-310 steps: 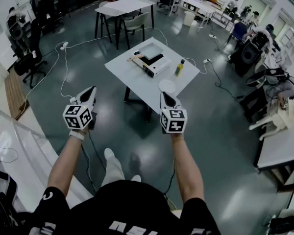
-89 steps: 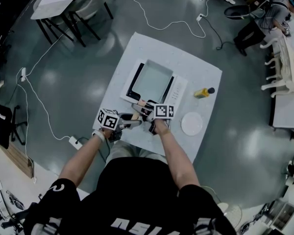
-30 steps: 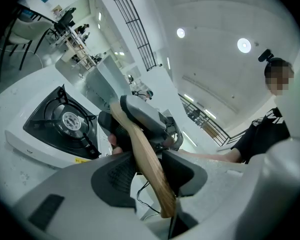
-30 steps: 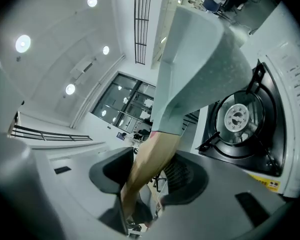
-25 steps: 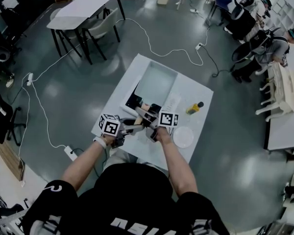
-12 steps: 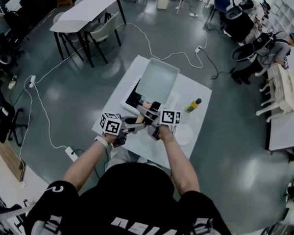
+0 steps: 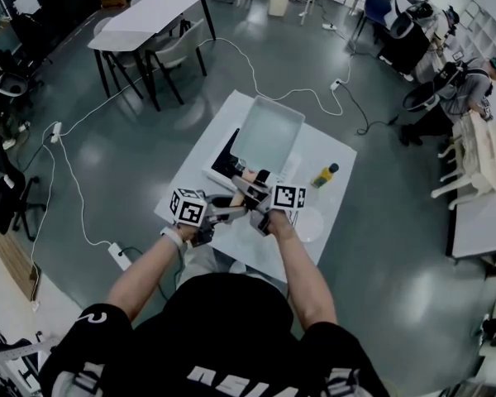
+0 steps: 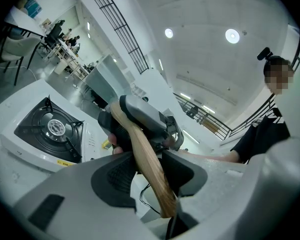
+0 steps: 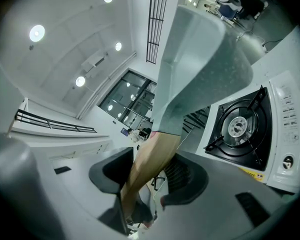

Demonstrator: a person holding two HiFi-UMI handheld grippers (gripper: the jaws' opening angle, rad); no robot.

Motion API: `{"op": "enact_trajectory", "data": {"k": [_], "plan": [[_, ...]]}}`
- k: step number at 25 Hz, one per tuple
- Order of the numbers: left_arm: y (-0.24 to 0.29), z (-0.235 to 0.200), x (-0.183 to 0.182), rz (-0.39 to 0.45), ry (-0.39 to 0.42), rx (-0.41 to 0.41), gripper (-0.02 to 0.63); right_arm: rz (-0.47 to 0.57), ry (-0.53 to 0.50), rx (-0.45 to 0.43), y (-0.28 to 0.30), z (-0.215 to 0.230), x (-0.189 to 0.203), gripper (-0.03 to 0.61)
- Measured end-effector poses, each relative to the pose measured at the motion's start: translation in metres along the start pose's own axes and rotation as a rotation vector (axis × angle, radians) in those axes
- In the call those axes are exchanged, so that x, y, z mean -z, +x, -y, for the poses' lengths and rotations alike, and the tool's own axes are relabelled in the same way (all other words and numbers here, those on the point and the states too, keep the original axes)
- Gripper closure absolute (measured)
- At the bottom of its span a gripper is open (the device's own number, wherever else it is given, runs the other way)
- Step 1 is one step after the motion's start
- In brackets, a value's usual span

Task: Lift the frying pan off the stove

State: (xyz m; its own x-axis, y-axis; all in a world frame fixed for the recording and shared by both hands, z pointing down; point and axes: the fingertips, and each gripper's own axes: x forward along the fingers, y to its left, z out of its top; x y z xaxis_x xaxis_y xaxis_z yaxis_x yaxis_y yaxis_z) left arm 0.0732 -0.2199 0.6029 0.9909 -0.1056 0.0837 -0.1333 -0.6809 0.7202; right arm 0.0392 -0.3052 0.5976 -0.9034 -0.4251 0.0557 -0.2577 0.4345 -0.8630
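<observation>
The frying pan (image 7: 269, 131) is square and grey-green, with a light wooden handle (image 7: 249, 174). It hangs in the air above the white single-burner stove (image 7: 222, 169), and the burner (image 9: 238, 128) under it is bare. Both grippers hold the handle. My left gripper (image 7: 237, 212) is shut on the lower end of the handle (image 8: 146, 160). My right gripper (image 7: 253, 190) is shut on the handle (image 9: 151, 161) closer to the pan body (image 9: 200, 59). The left gripper view also shows the right gripper (image 8: 140, 116) further up the handle.
The stove stands on a small white table (image 7: 187, 190). A yellow bottle (image 7: 325, 174) and a white plate (image 7: 307, 226) sit to the stove's right. Cables run over the grey floor (image 7: 107, 172). More tables and chairs (image 7: 153, 23) stand farther back, and people sit at the far right.
Both grippers have risen a little with the pan. The pan now sits slightly higher and farther from the burner.
</observation>
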Motion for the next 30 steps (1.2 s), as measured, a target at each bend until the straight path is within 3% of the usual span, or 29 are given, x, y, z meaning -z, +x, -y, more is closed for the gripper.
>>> {"op": "enact_trajectory", "data": {"k": [12, 30], "plan": [[-0.007, 0.000, 0.005, 0.046, -0.005, -0.045, 0.454, -0.060, 0.009, 0.015, 0.005, 0.000, 0.012, 0.399], [-0.051, -0.002, 0.019, 0.177, -0.043, -0.185, 0.454, -0.232, -0.005, -0.106, 0.051, -0.020, 0.053, 0.397]]}}
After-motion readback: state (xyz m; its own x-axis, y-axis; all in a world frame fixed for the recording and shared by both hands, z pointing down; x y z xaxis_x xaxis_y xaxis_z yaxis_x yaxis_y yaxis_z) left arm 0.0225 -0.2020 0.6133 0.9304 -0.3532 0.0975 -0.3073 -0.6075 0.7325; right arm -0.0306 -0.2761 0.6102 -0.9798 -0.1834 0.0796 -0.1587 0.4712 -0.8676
